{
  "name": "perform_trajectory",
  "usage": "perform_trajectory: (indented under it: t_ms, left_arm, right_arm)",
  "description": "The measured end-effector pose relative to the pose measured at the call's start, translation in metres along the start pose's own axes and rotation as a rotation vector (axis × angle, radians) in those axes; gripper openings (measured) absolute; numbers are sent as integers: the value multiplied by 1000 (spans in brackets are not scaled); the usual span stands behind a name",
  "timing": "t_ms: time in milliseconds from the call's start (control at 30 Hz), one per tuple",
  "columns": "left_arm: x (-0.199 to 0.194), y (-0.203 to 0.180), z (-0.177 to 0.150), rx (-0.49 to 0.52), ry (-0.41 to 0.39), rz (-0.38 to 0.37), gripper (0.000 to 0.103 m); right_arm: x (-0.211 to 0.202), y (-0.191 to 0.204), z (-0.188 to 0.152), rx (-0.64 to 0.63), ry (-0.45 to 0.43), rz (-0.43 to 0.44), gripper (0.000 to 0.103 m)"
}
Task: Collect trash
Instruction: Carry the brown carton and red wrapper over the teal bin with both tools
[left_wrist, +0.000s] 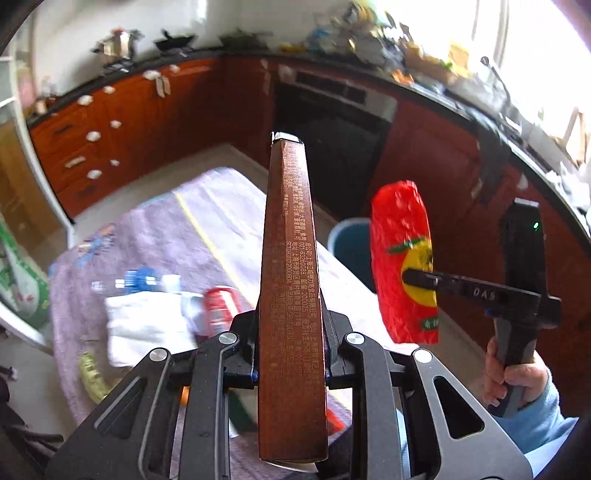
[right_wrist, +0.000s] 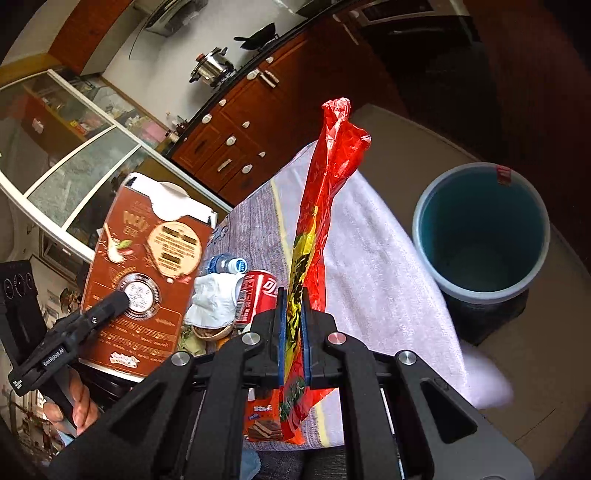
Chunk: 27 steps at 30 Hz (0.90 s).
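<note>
1. Brown box (left_wrist: 291, 295): clamped edge-on in left gripper (left_wrist: 290, 325), held above the table (right_wrist: 388, 280).
2. Red wrapper (right_wrist: 325, 206): pinched in right gripper (right_wrist: 293, 317), left of the bin (right_wrist: 480, 232).
3. Table: soda can (right_wrist: 258, 291), water bottle (right_wrist: 225, 265), white tissue (right_wrist: 214, 295) lying together.

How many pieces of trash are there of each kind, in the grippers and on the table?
Boxes: 1, the brown box in the left gripper
Wrappers: 2, the red wrapper in the right gripper, the orange wrapper
Cans: 1, the red can
Bottles: 1, the bottle
Tissues: 1, the white tissue
Total: 6
</note>
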<state>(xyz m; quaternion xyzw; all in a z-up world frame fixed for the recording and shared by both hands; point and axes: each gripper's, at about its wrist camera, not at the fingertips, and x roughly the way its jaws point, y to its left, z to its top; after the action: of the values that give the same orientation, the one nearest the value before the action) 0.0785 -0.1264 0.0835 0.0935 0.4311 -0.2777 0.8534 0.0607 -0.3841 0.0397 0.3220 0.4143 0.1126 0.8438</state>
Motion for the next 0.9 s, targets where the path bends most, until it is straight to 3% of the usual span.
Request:
perform_trajectory:
  t_ms: [167, 333, 467, 667, 800, 900]
  left_arm:
    - [82, -62, 27, 115, 158, -92, 23]
    - [168, -113, 51, 174, 332, -169, 23]
    - [236, -133, 68, 191, 433, -140, 23]
    - [314, -134, 85, 145, 531, -112, 24]
    - [327, -124, 90, 128, 525, -77, 52]
    - [326, -118, 95, 146, 499, -64, 59]
  right_arm:
    - [-17, -52, 4, 95, -51, -73, 6]
    - [-14, -107, 4, 210, -30, -140, 6]
    - [0, -142, 7, 274, 7, -168, 6]
    - [27, -181, 24, 342, 62, -193, 6]
    - [46, -201, 33, 376, 102, -219, 6]
    - [57, -208, 36, 380, 122, -222, 7]
